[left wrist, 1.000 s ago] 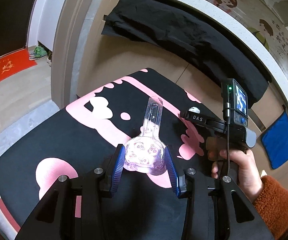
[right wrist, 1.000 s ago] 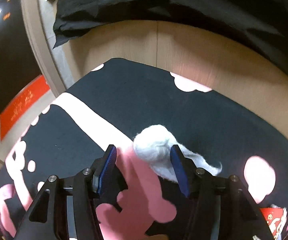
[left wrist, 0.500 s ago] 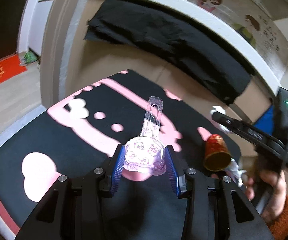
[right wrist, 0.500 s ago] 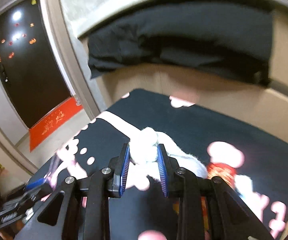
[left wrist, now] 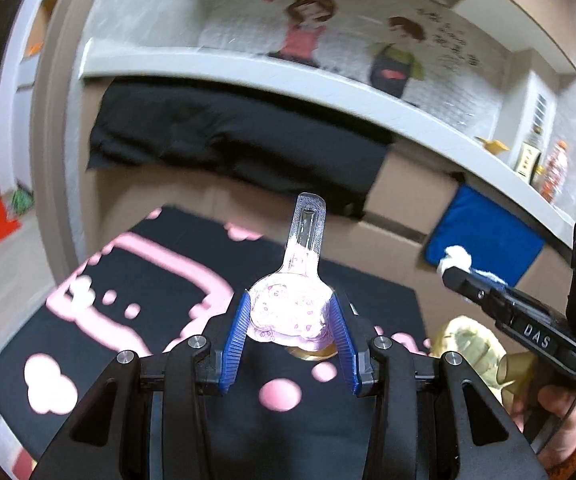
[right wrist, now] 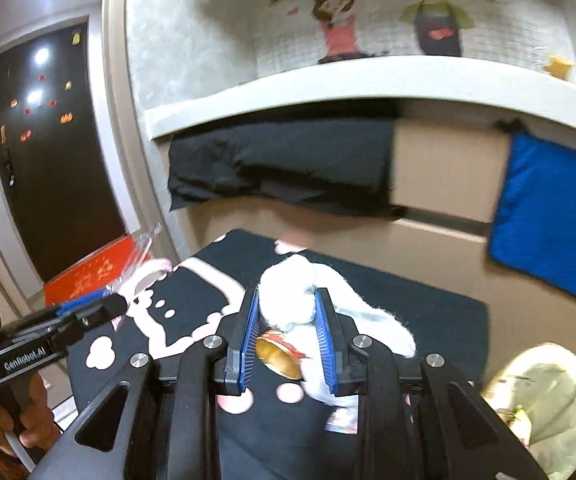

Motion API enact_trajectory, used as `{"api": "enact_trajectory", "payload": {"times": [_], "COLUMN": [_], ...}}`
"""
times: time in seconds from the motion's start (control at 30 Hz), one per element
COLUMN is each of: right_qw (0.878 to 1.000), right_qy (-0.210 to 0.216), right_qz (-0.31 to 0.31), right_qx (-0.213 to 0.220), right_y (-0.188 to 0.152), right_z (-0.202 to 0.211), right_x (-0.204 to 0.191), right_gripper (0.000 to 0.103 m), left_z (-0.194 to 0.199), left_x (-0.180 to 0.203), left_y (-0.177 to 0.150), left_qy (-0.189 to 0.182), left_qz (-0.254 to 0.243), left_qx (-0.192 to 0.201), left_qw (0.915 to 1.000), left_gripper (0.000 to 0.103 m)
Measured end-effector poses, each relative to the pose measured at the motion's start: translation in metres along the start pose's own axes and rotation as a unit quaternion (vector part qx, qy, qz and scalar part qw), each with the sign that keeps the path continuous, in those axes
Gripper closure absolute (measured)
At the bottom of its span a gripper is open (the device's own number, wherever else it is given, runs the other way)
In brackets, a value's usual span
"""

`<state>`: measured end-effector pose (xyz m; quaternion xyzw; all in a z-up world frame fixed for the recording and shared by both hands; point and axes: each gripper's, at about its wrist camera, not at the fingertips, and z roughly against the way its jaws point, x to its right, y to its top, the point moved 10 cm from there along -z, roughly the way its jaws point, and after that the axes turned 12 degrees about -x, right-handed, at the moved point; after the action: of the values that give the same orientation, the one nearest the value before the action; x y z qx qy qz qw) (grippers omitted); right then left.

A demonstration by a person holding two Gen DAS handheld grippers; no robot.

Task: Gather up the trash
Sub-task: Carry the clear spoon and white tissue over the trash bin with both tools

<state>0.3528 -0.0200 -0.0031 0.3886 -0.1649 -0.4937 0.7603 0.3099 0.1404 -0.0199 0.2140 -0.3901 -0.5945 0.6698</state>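
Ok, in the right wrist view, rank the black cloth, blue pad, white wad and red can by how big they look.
1. Black cloth
2. Blue pad
3. White wad, though it sits close to the camera, which inflates it
4. Red can, partly hidden behind the claw fingers

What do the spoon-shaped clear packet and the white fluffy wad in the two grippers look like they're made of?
Spoon-shaped clear packet: likely thin glossy plastic film; see-through, printed, flat sealed edges. White fluffy wad: looks like cotton or fibre stuffing; matte, with stray fibres at its edges.
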Motion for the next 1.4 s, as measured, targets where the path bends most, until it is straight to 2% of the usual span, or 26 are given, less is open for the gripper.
{"api": "enact_trajectory", "payload": {"times": [0.17,0.4,0.6,0.77,0.93,1.07,1.4], "right_qw": [0.999,0.993,0.987,0.982,0.978,0.976,0.975], "right_qy": [-0.021,-0.081,-0.116,-0.132,-0.147,-0.151,-0.16], "right_qz": [-0.026,-0.051,-0.078,-0.111,-0.128,-0.137,-0.15], "right_qx": [0.03,0.071,0.083,0.081,0.076,0.071,0.044], "right_y": [-0.006,-0.017,-0.036,-0.06,-0.078,-0.088,-0.105], "right_z": [0.044,0.112,0.145,0.162,0.169,0.168,0.144], "right_x": [0.047,0.118,0.169,0.207,0.232,0.246,0.276], "right_gripper": [0.078,0.078,0.078,0.078,0.078,0.078,0.078], "left_z": [0.006,0.006,-0.01,-0.034,-0.058,-0.086,-0.137], "left_x": [0.064,0.16,0.232,0.278,0.307,0.321,0.331], "left_y": [0.017,0.027,0.013,-0.007,-0.023,-0.04,-0.067], "left_qy": [-0.004,-0.031,-0.075,-0.101,-0.111,-0.116,-0.131], "left_qz": [-0.053,-0.12,-0.154,-0.174,-0.185,-0.188,-0.181], "left_qx": [0.021,0.042,0.026,0.0,-0.011,-0.036,-0.082], "left_qw": [0.9983,0.9914,0.9848,0.9795,0.9764,0.9745,0.9711], "left_gripper": [0.061,0.061,0.061,0.061,0.061,0.061,0.061]}}
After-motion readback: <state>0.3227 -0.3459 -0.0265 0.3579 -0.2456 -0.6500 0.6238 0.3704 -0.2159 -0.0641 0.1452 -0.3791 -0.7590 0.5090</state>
